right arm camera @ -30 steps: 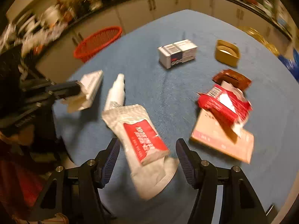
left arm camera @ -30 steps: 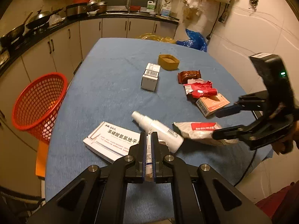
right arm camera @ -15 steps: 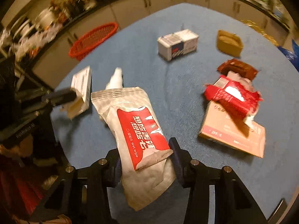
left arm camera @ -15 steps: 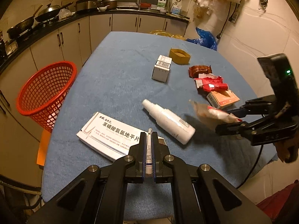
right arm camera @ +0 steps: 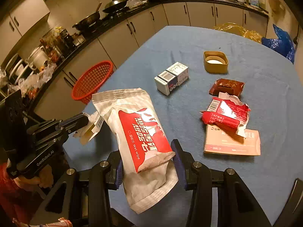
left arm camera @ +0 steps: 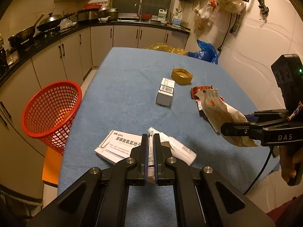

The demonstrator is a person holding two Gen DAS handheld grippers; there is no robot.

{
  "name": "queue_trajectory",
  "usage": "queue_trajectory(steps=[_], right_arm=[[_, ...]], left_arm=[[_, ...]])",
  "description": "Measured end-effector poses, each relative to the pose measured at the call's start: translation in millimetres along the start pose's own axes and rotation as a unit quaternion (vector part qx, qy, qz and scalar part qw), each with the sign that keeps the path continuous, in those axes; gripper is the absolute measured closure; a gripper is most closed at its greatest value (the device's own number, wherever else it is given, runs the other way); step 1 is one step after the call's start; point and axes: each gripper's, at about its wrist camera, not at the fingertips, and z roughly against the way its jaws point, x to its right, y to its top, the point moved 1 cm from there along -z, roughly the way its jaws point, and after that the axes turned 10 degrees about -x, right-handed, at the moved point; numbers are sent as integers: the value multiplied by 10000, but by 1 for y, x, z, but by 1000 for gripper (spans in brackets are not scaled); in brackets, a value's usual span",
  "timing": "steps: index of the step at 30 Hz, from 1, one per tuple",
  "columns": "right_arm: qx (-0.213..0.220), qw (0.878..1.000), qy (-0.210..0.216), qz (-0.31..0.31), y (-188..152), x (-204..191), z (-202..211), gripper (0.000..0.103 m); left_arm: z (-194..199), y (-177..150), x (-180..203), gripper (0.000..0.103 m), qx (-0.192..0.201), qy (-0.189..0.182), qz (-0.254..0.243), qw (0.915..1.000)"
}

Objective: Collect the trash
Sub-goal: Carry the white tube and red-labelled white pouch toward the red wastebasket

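Left wrist view: left gripper (left arm camera: 151, 151) clamps a small carton flap (left arm camera: 150, 157) above the table's near edge (left arm camera: 62, 162); red basket (left arm camera: 51, 111) stands off the left edge, bare cloth between. Right wrist view: right gripper (right arm camera: 147, 162) grips the wet-wipe pack (right arm camera: 140, 132), lifted clear.

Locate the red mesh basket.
The red mesh plastic basket stands on the floor off the blue table's left edge in the left wrist view, beside the kitchen cabinets.

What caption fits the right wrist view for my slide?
Right hand-held gripper lifts a wet wipe pack off the blue table, red basket beyond.
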Motion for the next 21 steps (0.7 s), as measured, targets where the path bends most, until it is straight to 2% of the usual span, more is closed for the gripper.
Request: queue_trajectory(steps=[13, 21], right_arm=[[270, 9995, 164, 28, 17, -33, 2, 55], [179, 9990, 312, 273, 35, -49, -8, 55]], left_arm=[[34, 11, -17, 99, 384, 149, 146, 9990], [55, 17, -16, 99, 678, 296, 347, 9967]])
